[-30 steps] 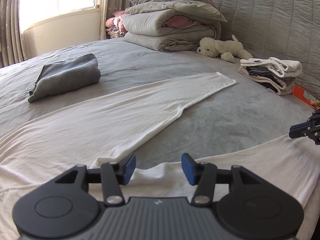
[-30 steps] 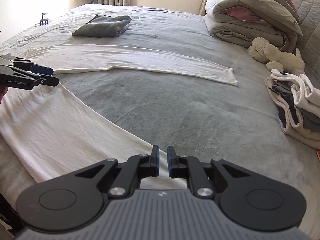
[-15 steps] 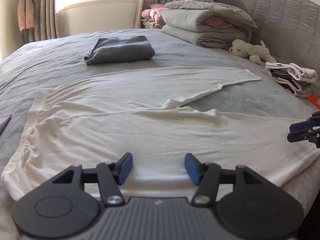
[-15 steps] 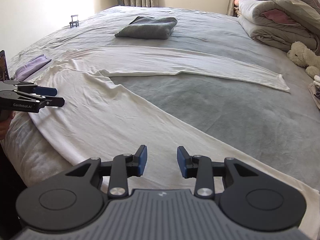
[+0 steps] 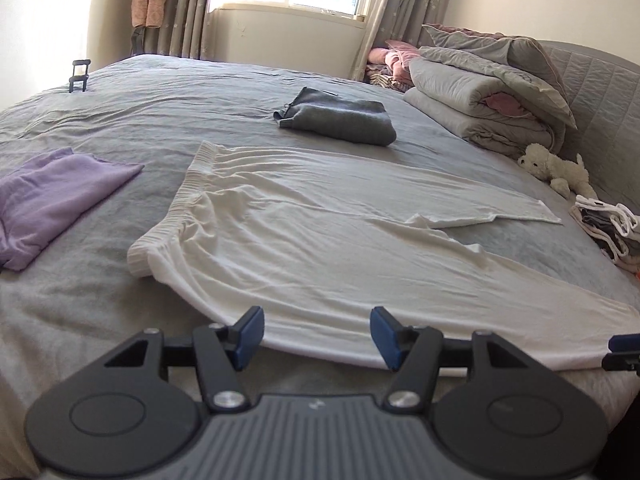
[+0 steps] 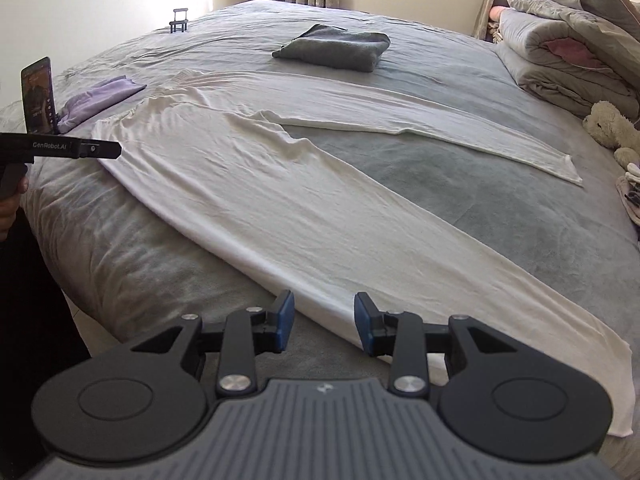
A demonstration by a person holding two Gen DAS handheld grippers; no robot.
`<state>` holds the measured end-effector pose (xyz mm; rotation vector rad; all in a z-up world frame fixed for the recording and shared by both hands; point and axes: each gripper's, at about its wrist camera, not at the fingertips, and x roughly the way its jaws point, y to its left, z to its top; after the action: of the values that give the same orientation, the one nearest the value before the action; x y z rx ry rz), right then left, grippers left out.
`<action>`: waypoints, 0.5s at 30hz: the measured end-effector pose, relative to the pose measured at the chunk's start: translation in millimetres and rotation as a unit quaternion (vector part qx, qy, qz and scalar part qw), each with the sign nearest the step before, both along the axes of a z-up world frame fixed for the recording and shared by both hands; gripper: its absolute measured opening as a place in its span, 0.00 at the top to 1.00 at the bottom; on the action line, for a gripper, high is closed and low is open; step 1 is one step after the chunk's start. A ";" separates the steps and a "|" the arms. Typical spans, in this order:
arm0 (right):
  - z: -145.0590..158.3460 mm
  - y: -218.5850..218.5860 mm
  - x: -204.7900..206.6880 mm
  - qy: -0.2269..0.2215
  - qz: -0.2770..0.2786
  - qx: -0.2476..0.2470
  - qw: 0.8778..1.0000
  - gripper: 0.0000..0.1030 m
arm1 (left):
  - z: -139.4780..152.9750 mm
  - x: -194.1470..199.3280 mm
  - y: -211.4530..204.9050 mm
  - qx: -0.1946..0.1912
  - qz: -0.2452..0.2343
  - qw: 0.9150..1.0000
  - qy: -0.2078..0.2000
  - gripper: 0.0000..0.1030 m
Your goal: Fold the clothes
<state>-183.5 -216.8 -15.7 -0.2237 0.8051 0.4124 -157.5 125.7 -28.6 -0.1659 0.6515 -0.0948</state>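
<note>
Lying spread across the grey bed (image 5: 168, 92), the white trousers (image 5: 320, 248) have their ribbed waistband toward the lilac garment (image 5: 52, 196) and their two legs fanned apart toward the headboard side, one leg along the near edge of the mattress; the left gripper (image 5: 316, 332) hovers over that near hem, its jaws released with nothing pinched between the blue pads, having just been opening; the right gripper (image 6: 324, 322) sits over the lower part of the same near leg, its jaws also parted and empty after just opening, the cloth lying flat beneath them; in the right wrist view the left gripper (image 6: 100, 149) shows side-on near the waistband corner; a folded grey garment (image 6: 336, 48) rests beyond the trousers, well apart; stacked quilts (image 5: 484, 96), a plush toy (image 5: 560, 168) and a pile of folded clothes (image 5: 608, 228) sit near the headboard; a phone (image 6: 39, 94) stands upright at the bed's edge.
</note>
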 end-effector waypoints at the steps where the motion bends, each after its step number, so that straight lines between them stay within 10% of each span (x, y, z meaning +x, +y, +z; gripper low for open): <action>1: -0.2 1.8 -4.9 0.000 0.007 -0.005 1.000 0.64 | 0.7 -3.0 2.5 -0.002 0.009 1.000 -0.001 0.42; 9: -9.7 10.8 -11.9 -0.005 0.025 -0.060 0.998 0.66 | -7.6 -2.3 27.9 -0.006 0.114 0.993 0.019 0.48; 15: -25.1 19.6 3.7 -0.004 0.042 -0.097 0.994 0.88 | -16.4 6.5 41.1 -0.042 0.180 0.983 0.018 0.58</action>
<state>-179.8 -197.1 -40.8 -0.4409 0.8306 0.4120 -151.0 166.8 -44.9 -0.3643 0.6451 0.2297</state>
